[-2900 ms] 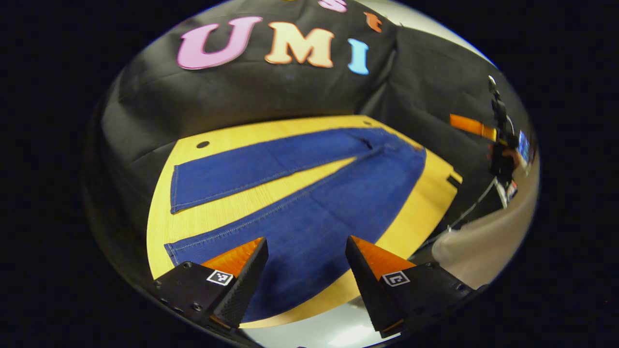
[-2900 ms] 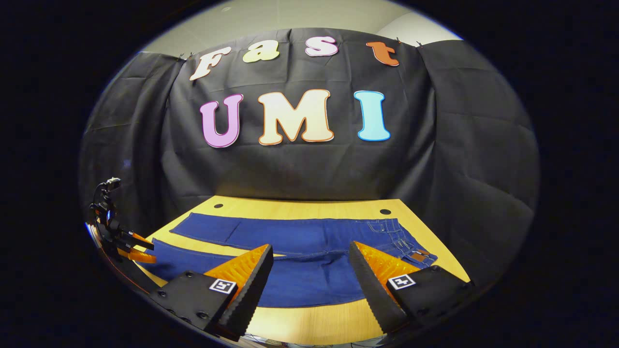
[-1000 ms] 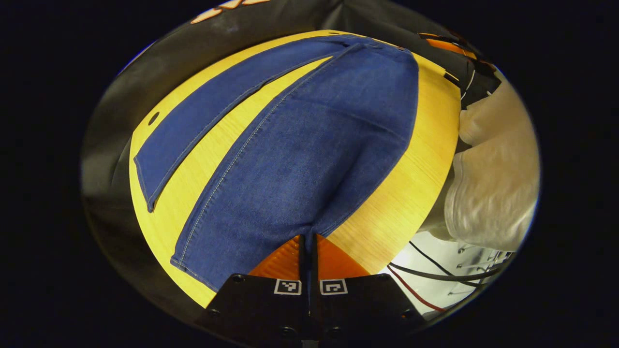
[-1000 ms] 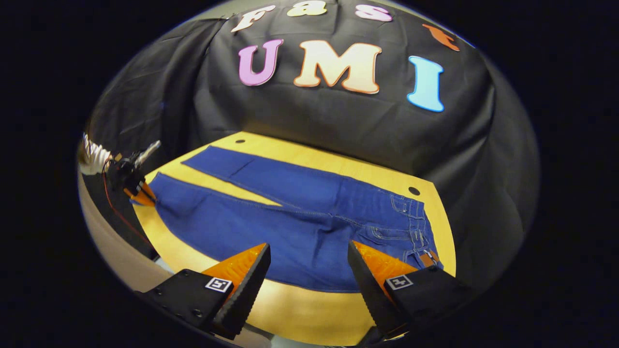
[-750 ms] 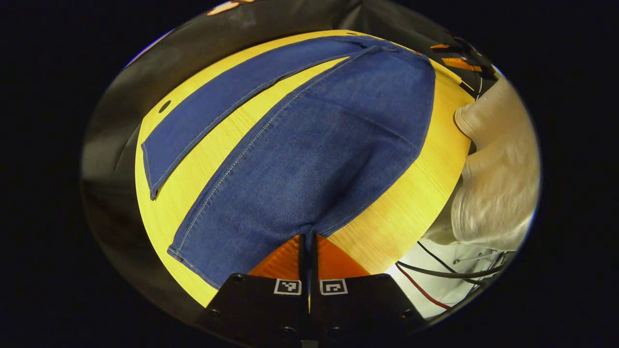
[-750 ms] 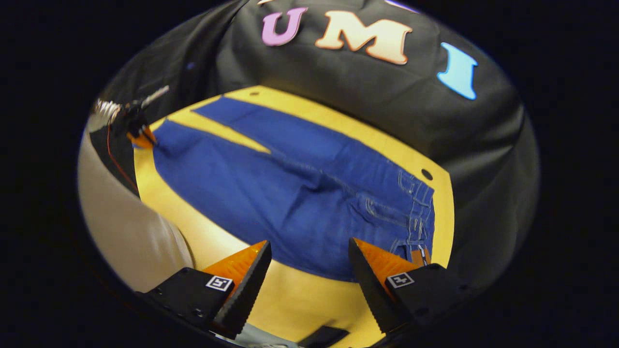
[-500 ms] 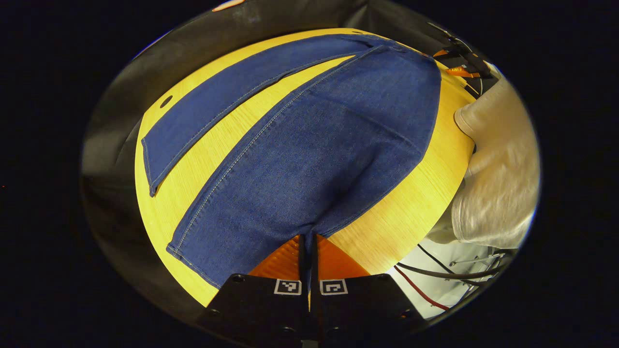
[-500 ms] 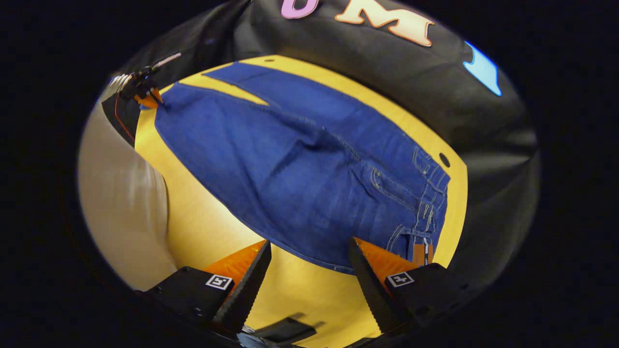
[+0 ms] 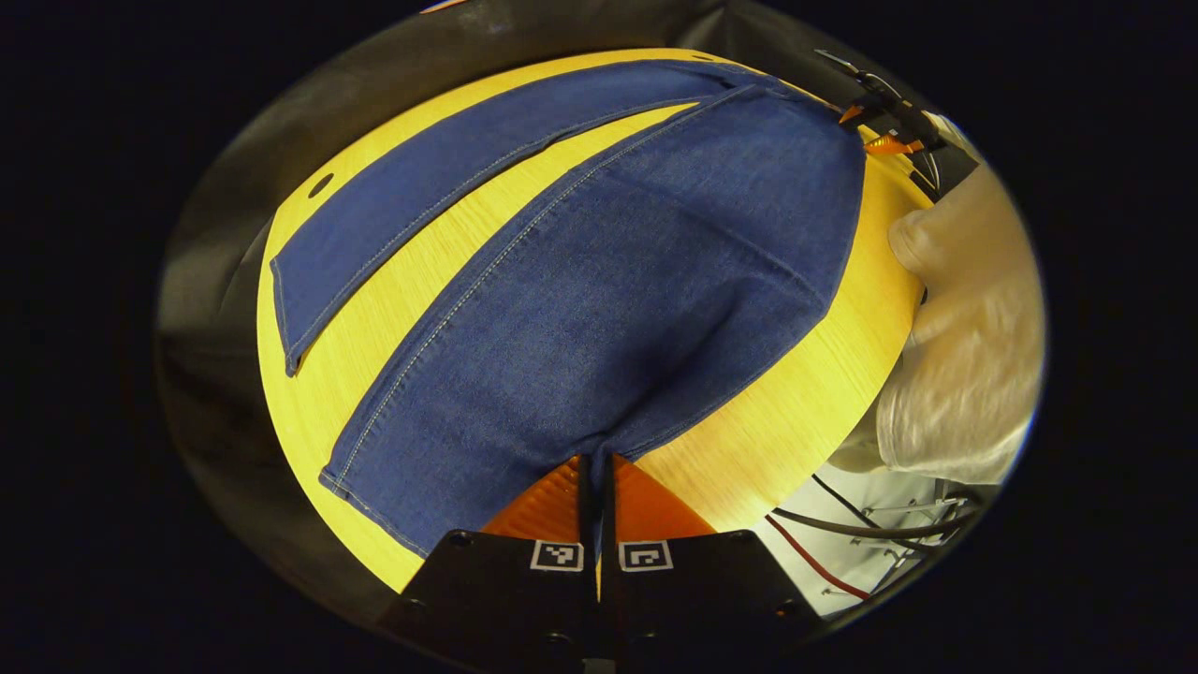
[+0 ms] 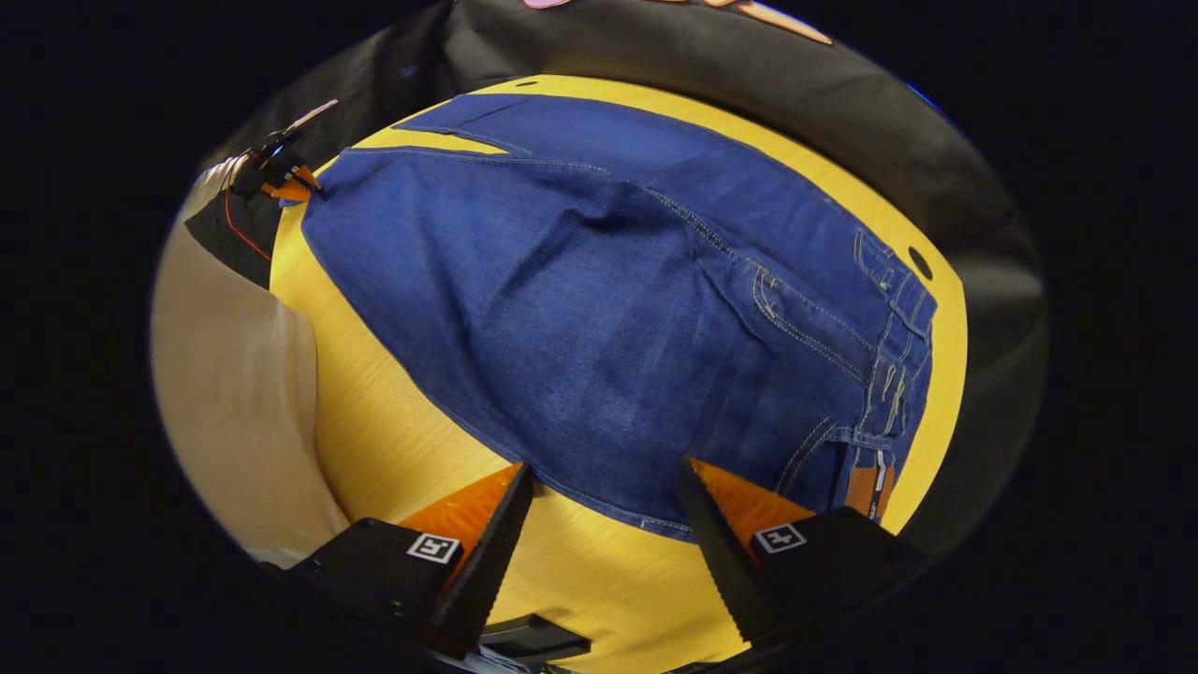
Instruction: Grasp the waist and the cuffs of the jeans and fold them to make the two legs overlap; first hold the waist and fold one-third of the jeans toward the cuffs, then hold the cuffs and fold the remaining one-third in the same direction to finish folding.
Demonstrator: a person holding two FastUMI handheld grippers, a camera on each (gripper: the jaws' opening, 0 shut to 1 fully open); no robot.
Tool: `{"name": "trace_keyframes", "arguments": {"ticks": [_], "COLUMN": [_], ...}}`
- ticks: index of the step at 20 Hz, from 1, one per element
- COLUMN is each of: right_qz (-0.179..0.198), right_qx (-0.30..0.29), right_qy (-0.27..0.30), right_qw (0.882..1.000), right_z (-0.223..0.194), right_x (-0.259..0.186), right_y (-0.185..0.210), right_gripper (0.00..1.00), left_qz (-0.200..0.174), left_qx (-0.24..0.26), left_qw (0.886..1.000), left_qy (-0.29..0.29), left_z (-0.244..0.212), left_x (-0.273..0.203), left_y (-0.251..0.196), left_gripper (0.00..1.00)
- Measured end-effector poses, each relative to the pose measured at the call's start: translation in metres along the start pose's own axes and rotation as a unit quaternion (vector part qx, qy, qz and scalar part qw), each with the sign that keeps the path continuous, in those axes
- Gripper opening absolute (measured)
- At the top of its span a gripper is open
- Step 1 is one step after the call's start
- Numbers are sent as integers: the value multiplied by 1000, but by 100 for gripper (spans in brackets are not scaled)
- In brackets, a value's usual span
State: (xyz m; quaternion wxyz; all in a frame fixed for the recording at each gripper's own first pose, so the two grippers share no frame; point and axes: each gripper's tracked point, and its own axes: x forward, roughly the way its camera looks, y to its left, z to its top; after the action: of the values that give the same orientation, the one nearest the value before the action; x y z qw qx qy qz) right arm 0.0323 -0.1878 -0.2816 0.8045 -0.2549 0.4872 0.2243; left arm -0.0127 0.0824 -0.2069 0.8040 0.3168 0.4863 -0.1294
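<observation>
Wooden table (image 10: 374, 440) under blue jeans (image 10: 599, 309) spread flat with legs apart, waist (image 10: 894, 356) near right gripper (image 10: 604, 538), fingers spread wide over near jeans edge, left gripper (image 9: 594, 468) clamped together on near leg's cuff (image 9: 449, 487), pale sleeve (image 9: 964, 374) beside table edge.

The jeans (image 9: 599, 281) are deep blue denim with pale contrast stitching along the seams and a small tan patch (image 10: 858, 489) at the waistband. The table (image 9: 777, 421) is yellow wood with fine grain. A person's sleeve (image 9: 964, 356) is off-white.
</observation>
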Motion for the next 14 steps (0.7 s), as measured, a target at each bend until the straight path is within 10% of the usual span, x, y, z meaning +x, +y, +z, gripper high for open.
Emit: {"name": "trace_keyframes", "arguments": {"ticks": [2,6,9,14], "right_qz": [-5,-19,-47,-69], "right_qx": [4,13,0,86], "right_qy": [-4,-9,-24,6], "right_qw": [1000,1000,999,994], "right_z": [-1,6,4,7], "right_x": [0,0,-4,-2], "right_y": [-2,-12,-12,-11], "right_gripper": [94,60,10,5], "left_qz": [-2,-3,16,67], "left_qx": [0,-13,-44,-153], "left_qw": [1000,1000,998,983], "left_qy": [1,-4,-30,-76], "left_z": [0,-1,1,6], "left_x": [1,1,2,-1], "left_y": [0,-1,0,6], "left_gripper": [0,0,1,0]}}
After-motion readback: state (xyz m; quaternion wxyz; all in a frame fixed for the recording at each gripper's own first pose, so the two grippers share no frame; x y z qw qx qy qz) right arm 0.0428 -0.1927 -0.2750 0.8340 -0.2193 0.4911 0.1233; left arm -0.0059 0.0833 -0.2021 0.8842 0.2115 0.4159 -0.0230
